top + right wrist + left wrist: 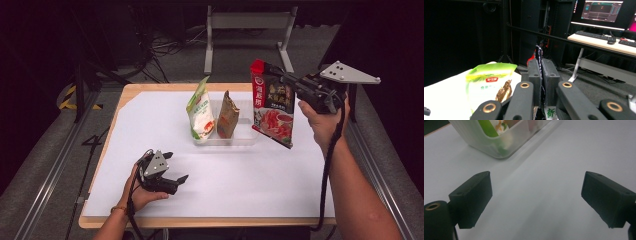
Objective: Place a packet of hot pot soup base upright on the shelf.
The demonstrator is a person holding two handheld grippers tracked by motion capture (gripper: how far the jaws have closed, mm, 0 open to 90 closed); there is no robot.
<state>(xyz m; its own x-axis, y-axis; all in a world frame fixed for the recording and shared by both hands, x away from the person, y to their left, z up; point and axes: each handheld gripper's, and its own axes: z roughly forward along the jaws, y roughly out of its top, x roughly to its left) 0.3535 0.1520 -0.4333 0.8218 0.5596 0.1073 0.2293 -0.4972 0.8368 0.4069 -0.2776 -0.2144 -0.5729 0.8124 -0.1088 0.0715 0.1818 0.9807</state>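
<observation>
Now the red pouch [272, 105] hangs clamped in the right claw [290, 80].

The red and black pouch [272, 102] looks like glossy printed plastic film, and so does the green and white pouch [200, 111]. The brown pouch [227, 116] has a shinier, crinkled, foil-like skin. They stand in a clear tray [247, 132] of smooth translucent plastic (slightly frosted in the left gripper view). The counter [235, 172] has a matt white, paper-like sheet over a pale wooden edge. The right gripper [284, 76] and the left gripper [176, 166] are matt black plastic, each topped by a dull grey metal-looking plate.
</observation>
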